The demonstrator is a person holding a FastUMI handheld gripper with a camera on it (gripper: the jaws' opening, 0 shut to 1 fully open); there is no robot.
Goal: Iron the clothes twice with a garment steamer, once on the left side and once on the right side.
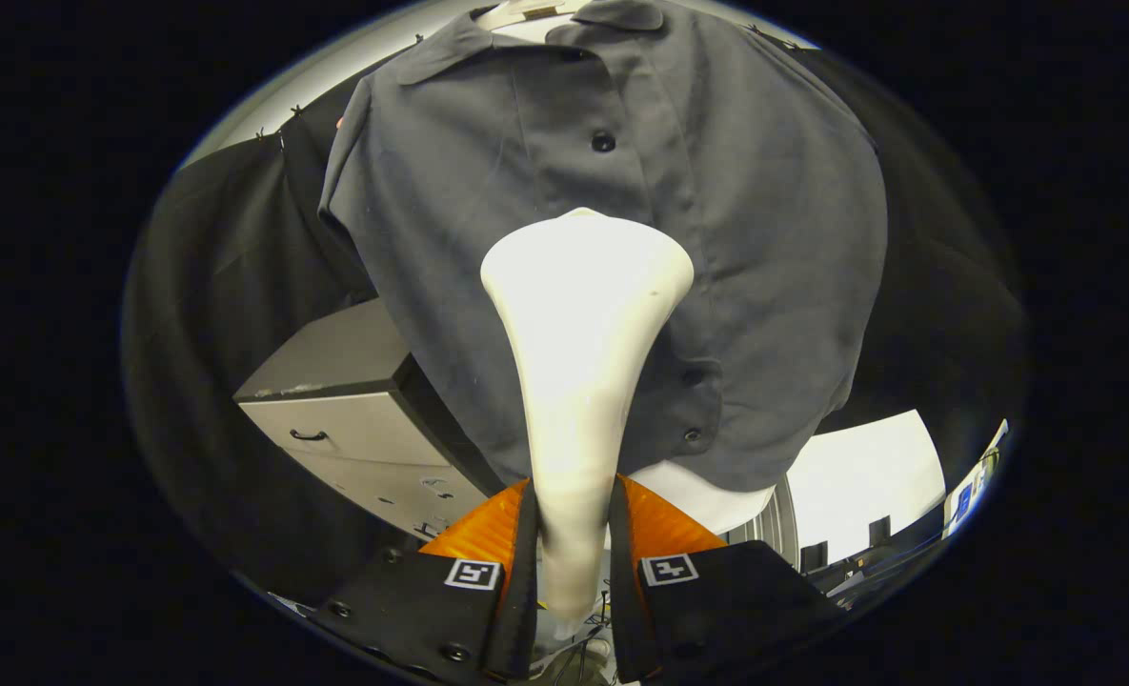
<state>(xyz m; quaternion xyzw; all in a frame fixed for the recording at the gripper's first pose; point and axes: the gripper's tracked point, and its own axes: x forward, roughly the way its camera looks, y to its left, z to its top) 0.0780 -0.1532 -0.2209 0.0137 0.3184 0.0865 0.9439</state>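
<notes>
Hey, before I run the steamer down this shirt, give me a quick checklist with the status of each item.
1. Grip: gripper shut on the steamer handle, both fingers pressing: ok.
2. Steamer head faces the grey shirt: ok.
3. Head is at the button placket, not on the left or right side: not ok.
4. Head touching the fabric: cannot tell.
5. Shirt hangs spread and buttoned: ok.
6. Steam on: cannot tell.

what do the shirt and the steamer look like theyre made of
Shirt: grey woven cloth, likely cotton or a blend; matte, softly creased, dark buttons. Steamer: probably moulded plastic; smooth, cream, slight sheen. The gripper is shut on its handle.
</notes>
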